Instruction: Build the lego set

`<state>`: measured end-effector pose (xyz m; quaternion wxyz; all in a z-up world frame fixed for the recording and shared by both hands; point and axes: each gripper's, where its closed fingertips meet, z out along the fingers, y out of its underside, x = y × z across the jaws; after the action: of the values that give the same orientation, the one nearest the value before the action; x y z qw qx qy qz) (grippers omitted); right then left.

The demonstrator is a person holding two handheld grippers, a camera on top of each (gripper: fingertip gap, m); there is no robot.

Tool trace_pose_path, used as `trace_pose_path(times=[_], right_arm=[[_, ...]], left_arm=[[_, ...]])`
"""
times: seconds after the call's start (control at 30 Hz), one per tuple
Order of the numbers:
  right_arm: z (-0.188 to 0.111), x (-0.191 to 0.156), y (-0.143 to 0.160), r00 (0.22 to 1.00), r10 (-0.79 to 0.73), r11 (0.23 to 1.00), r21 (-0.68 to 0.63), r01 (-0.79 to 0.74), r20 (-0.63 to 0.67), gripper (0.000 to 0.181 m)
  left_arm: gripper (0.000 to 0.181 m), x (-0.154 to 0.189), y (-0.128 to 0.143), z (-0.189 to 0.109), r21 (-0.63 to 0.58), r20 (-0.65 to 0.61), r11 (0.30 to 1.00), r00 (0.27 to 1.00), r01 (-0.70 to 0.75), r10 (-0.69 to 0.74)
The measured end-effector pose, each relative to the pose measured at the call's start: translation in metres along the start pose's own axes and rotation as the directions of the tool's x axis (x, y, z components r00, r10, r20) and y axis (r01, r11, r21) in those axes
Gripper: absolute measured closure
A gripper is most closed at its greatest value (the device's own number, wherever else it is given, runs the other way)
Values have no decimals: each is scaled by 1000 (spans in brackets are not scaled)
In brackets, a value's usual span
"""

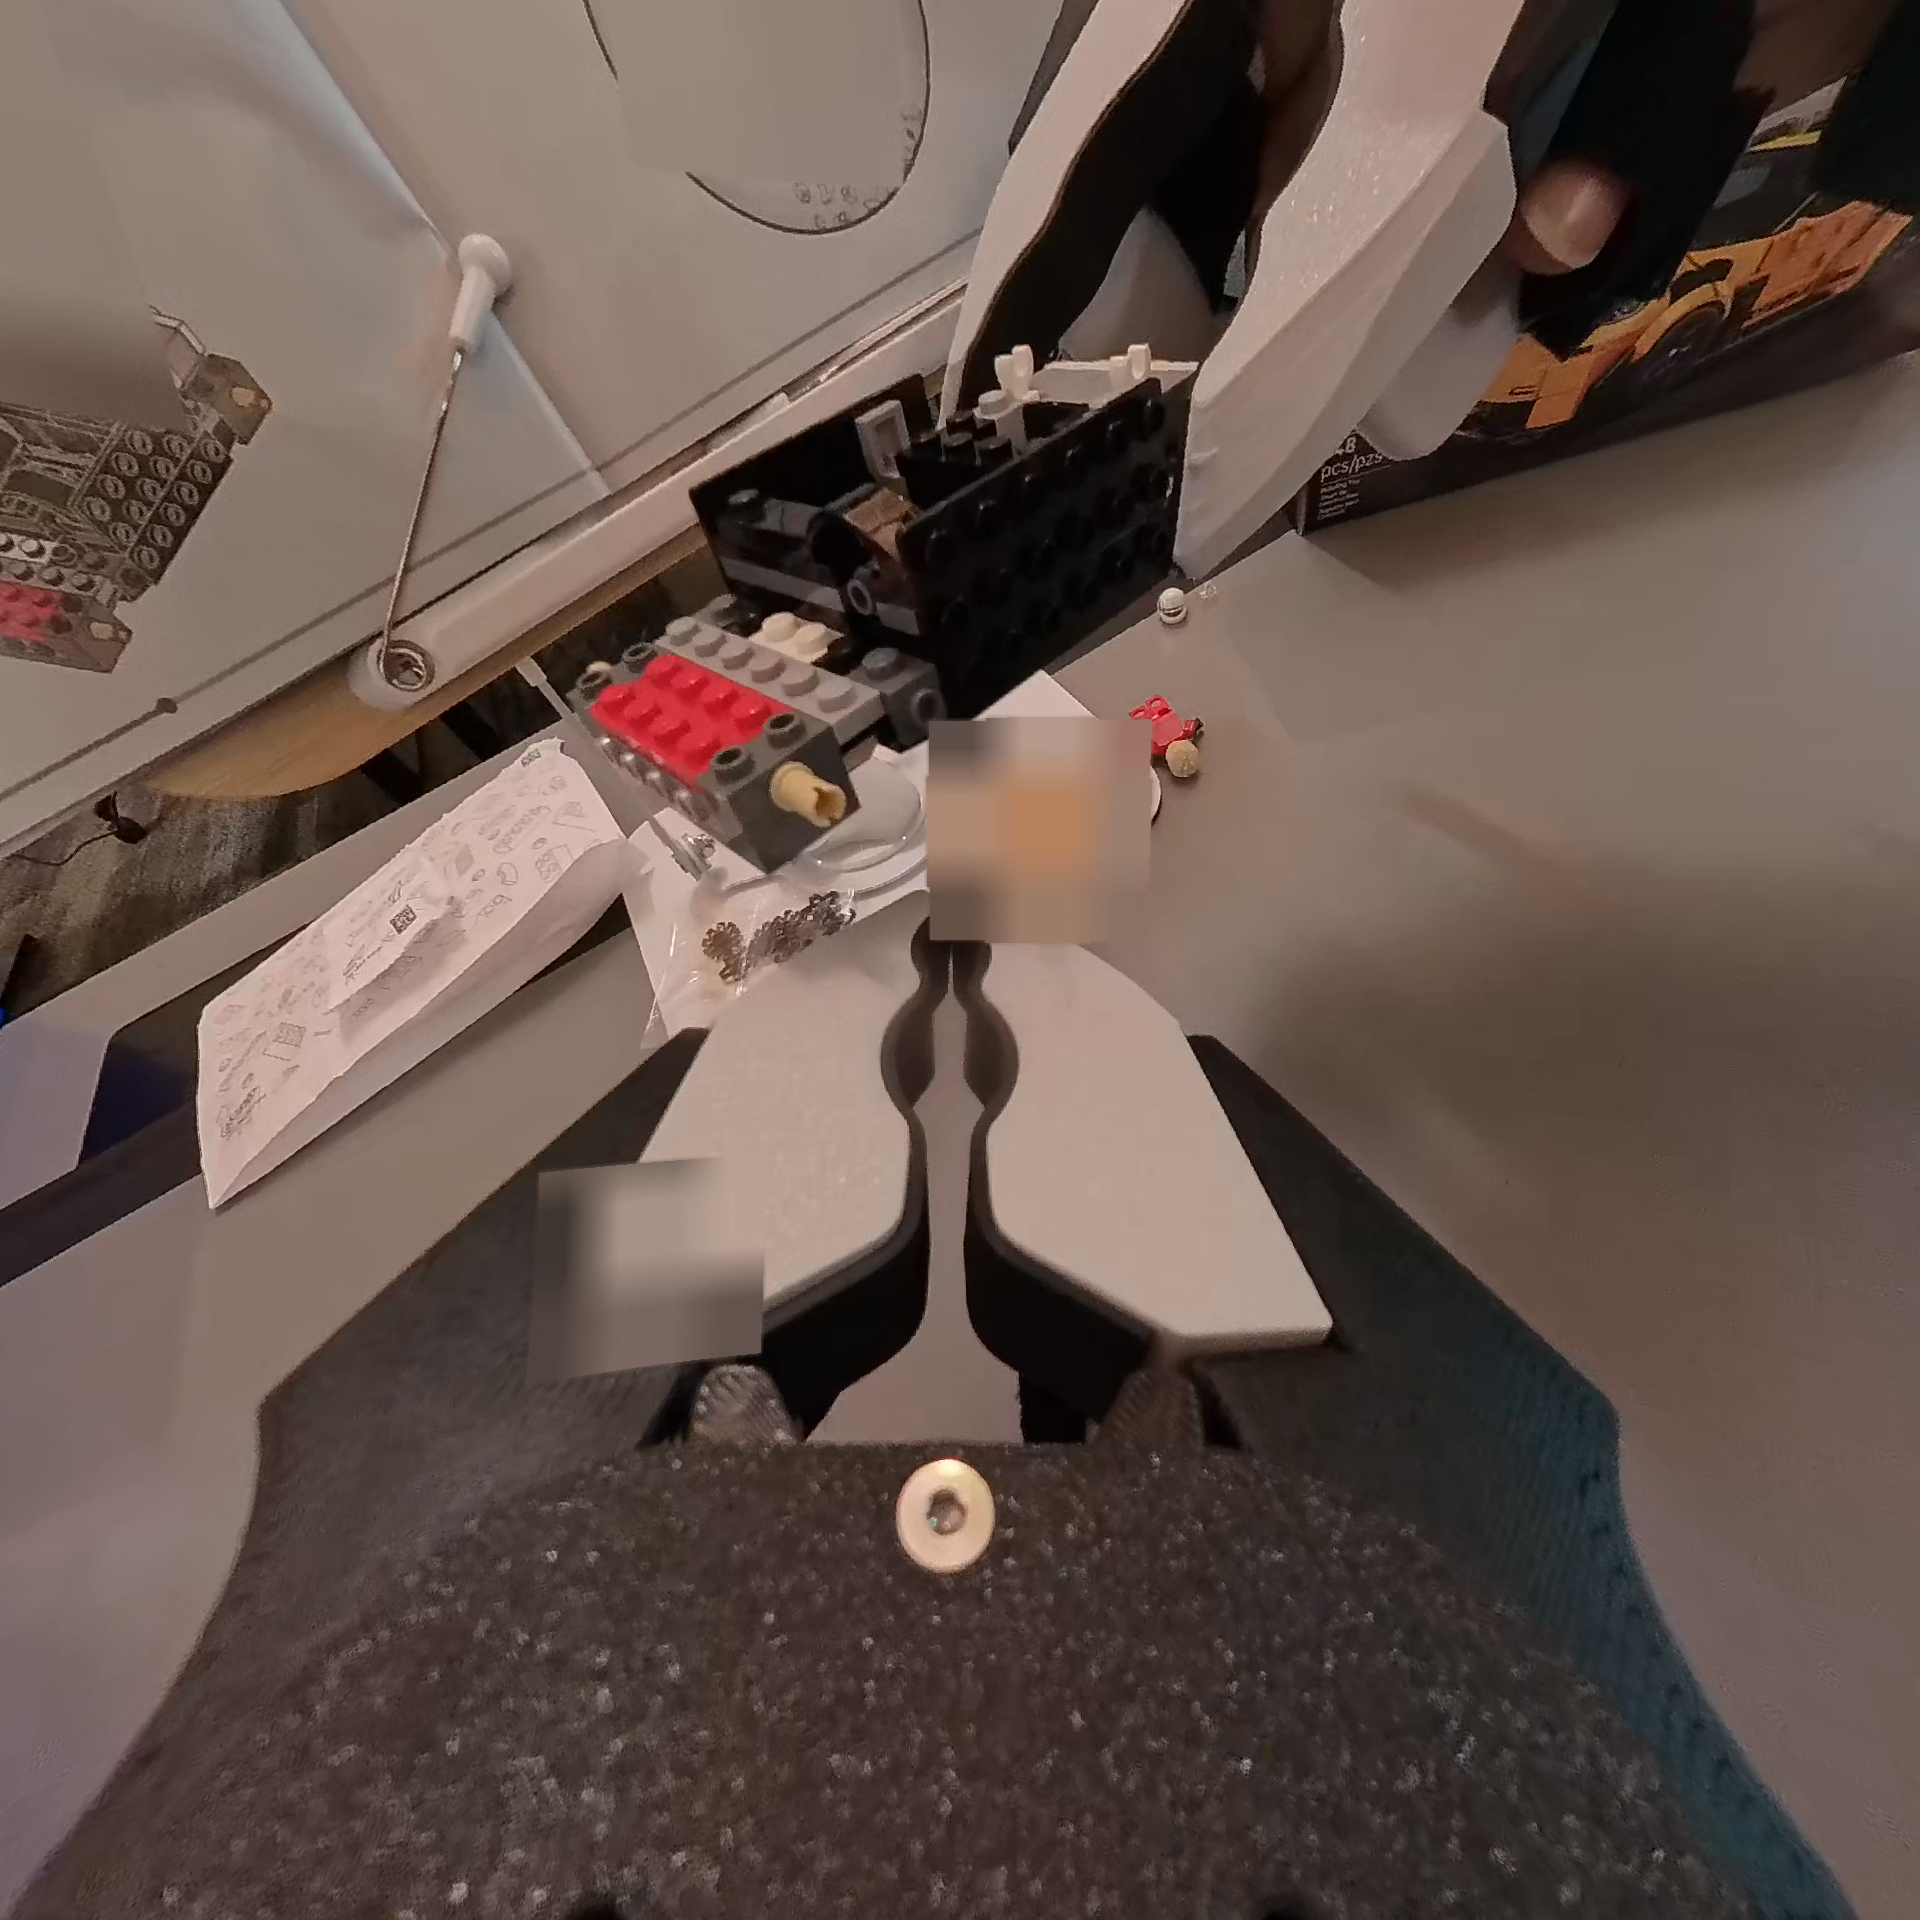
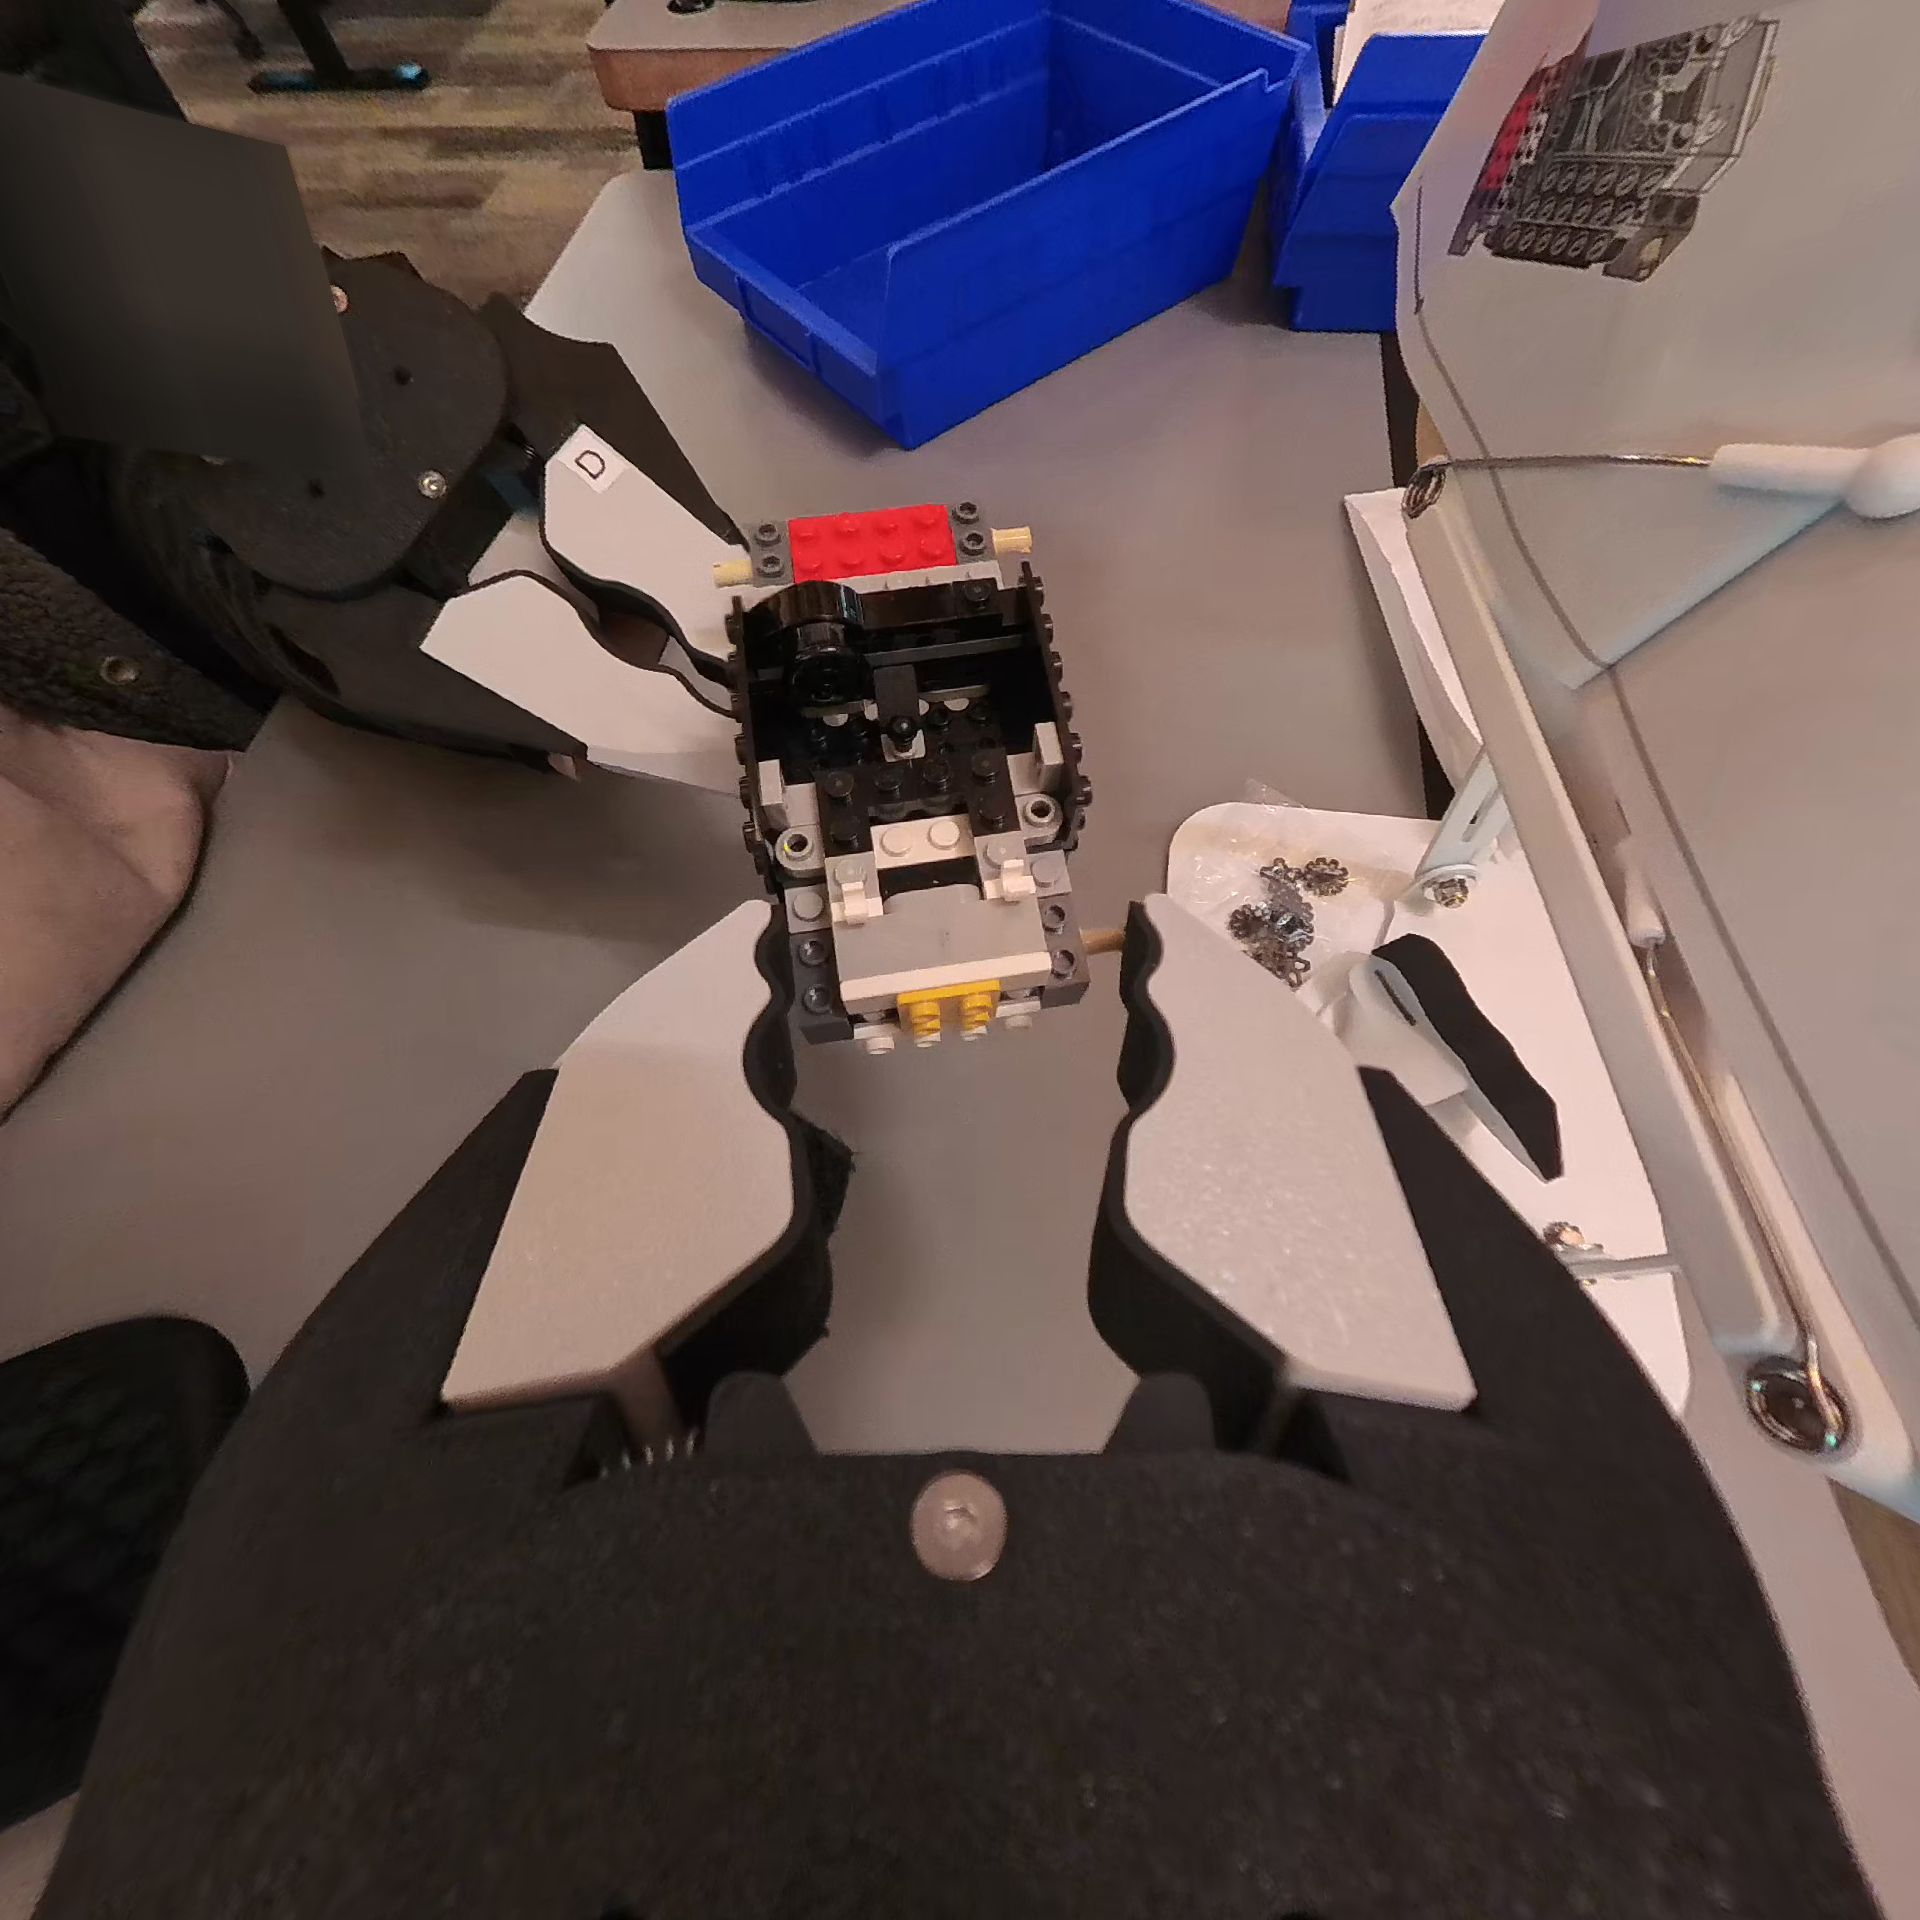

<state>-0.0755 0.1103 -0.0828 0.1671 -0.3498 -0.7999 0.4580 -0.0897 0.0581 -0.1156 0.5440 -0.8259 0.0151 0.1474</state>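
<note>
**A:** Where's the lego car?

**B:** The half-built lego car (image 2: 909,790) stands on the grey tabletop (image 2: 1195,582), about mid-surface, with its red plate (image 2: 868,538) towards the far edge where the blue bins (image 2: 977,208) sit, and its yellow brick (image 2: 948,1010) at the near end.

**A:** And the right claw?

**B:** The right claw (image 2: 948,940) is spread wide, one finger on each side of the car's near end. The left fingertip looks to be against the dark grey corner; the other stands just clear of it, by a tan axle pin. It grips nothing.

**A:** The left one?

**B:** In its own view, the left claw (image 1: 937,956) has its pads nearly together, only a thin slit between them, and nothing held. From the right wrist view its tips touch or nearly touch the car's black side wall.

**A:** Anything else around?

**B:** A clear bag of small dark parts (image 2: 1283,920) on a white tray, beside the instruction stand (image 2: 1662,582) at the tabletop's right edge.
</note>
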Motion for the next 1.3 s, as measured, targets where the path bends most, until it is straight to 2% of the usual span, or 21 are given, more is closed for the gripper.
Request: trace_pose_path(times=[0.17,0.47,0.77,1.17,1.3], right_arm=[[-1,-7,19,998,5,999,-49,-8,-66,120],[5,-45,57,994,38,999,-23,-40,-100,120],[49,-73,113,986,101,988,-105,-115,-131,120],[93,-96,144,990,-2,957,-287,-39,-140,120],[94,-96,143,987,27,959,-273,-70,-157,105]], left_arm=[[181,-8,4,-5,4,15,1000,1000,6,-6],[181,-26,19,1,-34,67,999,998,20,-18],[181,-39,32,0,-49,98,998,995,34,-29],[181,-88,36,-26,38,159,988,975,150,-154],[181,-105,36,-39,80,185,986,970,146,-159]])
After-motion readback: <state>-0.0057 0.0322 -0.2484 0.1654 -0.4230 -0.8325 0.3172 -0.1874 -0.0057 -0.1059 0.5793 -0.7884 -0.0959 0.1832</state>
